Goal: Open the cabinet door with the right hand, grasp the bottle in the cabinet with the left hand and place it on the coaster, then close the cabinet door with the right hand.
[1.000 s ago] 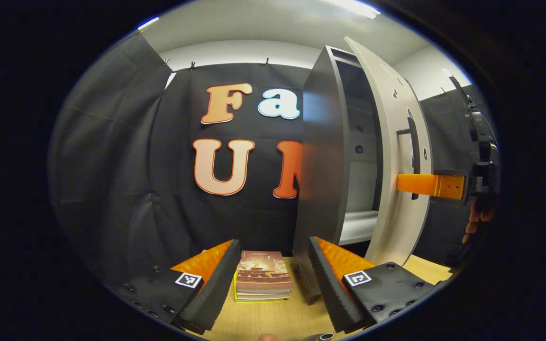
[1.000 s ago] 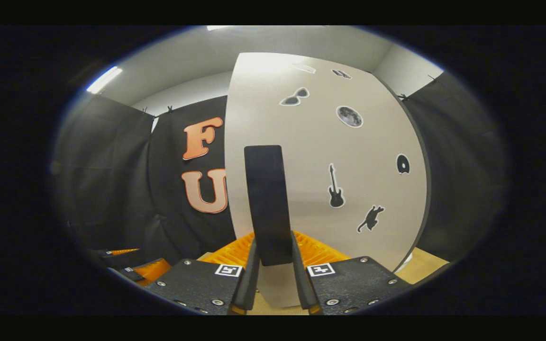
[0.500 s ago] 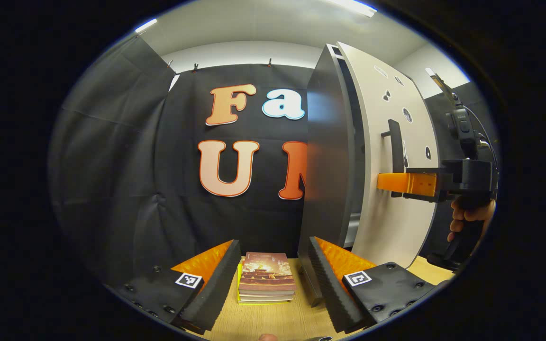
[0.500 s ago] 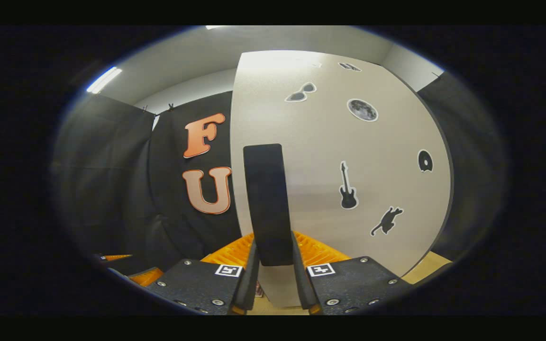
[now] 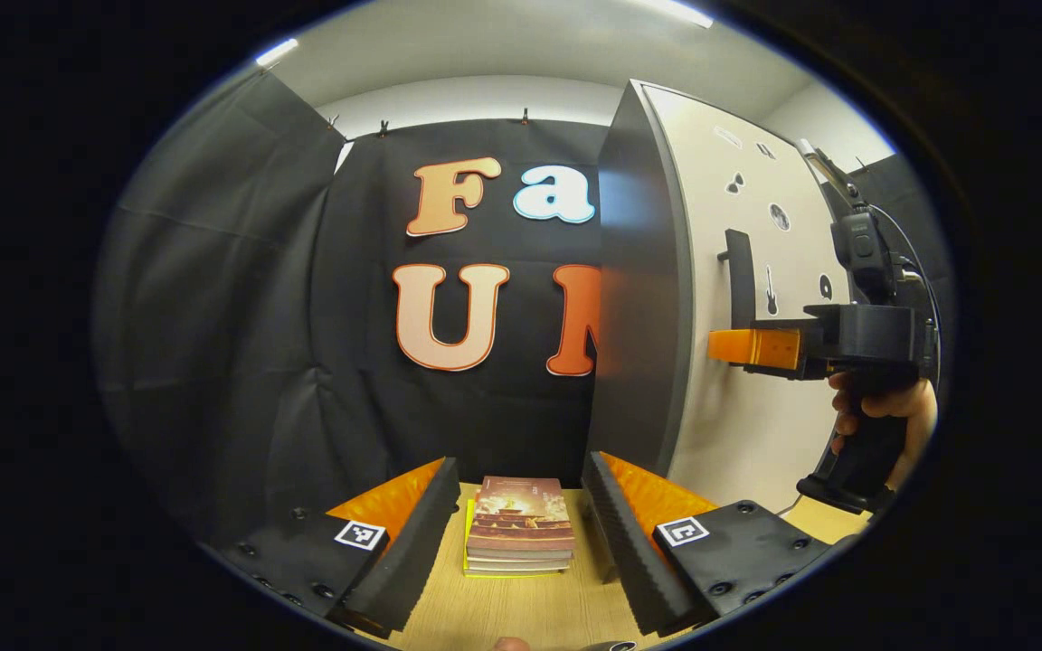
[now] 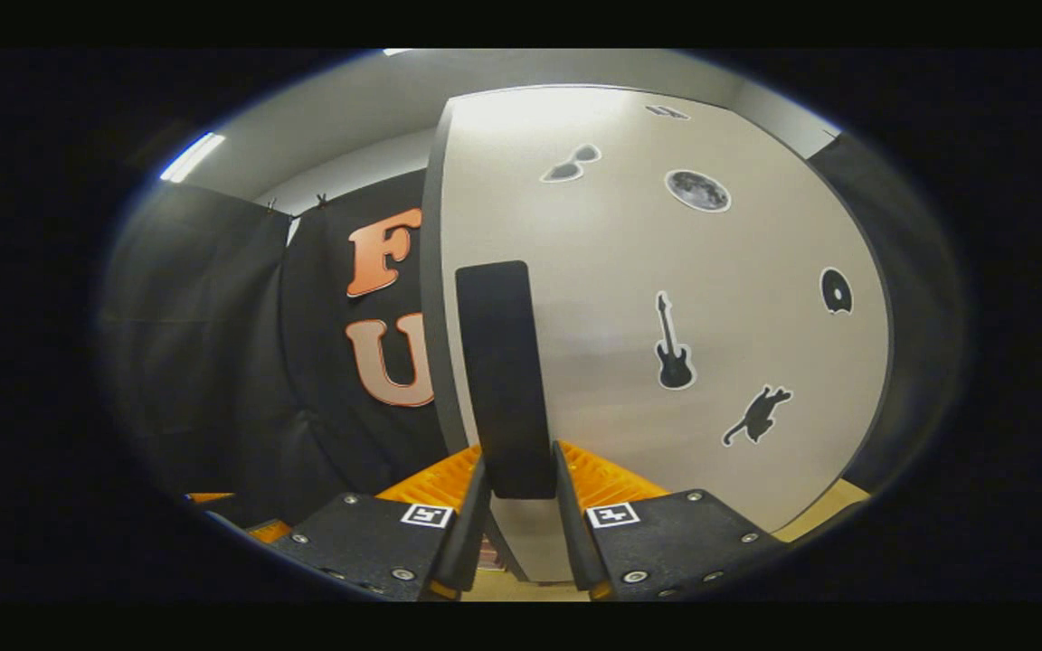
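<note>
The tall cabinet stands on the right of the left gripper view, dark side toward me. Its pale door, dotted with small stickers, lies flat against the cabinet front with no gap showing. My right gripper reaches in from the right, held by a hand, and is shut on the black vertical door handle. In the right gripper view the handle runs up between that gripper's fingers, both pressing on it, with the door right behind. My left gripper is open and holds nothing.
A small stack of books lies on the wooden table just beyond the left gripper's fingers, left of the cabinet's foot. Black cloth walls close off the back and left. A small metallic rim peeks in at the bottom edge.
The door has swung from partly open, with the inside showing, to flat against the cabinet. My right gripper rode along on the handle. The left gripper barely moved.
</note>
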A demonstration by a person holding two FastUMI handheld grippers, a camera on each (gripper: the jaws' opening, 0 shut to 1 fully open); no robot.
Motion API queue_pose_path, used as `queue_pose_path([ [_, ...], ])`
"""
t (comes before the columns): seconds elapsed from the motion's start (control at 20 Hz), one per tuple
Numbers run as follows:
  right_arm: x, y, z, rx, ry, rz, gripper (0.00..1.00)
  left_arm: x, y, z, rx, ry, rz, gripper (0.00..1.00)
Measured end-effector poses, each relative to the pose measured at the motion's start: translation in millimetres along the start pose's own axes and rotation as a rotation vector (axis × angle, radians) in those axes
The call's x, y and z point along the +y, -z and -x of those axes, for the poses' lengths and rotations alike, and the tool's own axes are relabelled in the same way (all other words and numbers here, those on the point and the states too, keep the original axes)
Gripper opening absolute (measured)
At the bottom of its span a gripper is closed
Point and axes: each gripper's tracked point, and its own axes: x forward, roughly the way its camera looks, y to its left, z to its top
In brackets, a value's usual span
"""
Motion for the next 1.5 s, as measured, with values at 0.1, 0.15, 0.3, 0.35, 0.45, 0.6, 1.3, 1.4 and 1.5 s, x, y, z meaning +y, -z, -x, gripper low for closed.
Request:
queue_pose_path([
  [0.1,1.6,0.5,1.0,-0.002,-0.005,-0.004,0.41,0.1,-0.8,1.6,0.001,-0.009,-0.003,0.93],
  [0.15,1.1,0.4,0.1,-0.004,-0.009,0.0,0.41,0.3,-0.5,2.0,0.002,-0.013,-0.003,0.94],
  [0.3,2.3,1.0,-0.7,-0.007,-0.025,0.014,0.42,-2.5,0.4,1.5,0.008,-0.016,-0.004,0.94],
  [0.35,2.8,1.4,-0.7,-0.005,-0.029,0.012,0.44,-3.4,0.3,2.2,0.009,-0.017,-0.004,0.94],
  [0.45,0.8,0.7,1.2,-0.003,-0.029,0.009,0.46,-7.2,-2.3,5.2,0.009,-0.021,-0.006,0.94],
  [0.6,-0.7,-2.4,11.4,-0.009,-0.048,-0.003,0.5,-10.7,-2.7,7.8,0.007,-0.033,-0.008,0.94],
  [1.3,-34.5,-3.5,123.1,-0.039,-0.067,0.129,0.61,-28.7,-17.6,46.6,-0.015,-0.122,-0.056,0.93],
  [1.4,-36.3,3.0,140.1,-0.028,-0.056,0.138,0.61,-36.0,-21.3,51.5,-0.025,-0.094,-0.053,0.94],
  [1.5,-37.5,7.4,155.7,-0.025,-0.032,0.146,0.63,-39.9,-26.1,58.7,-0.04,-0.064,-0.053,0.93],
])
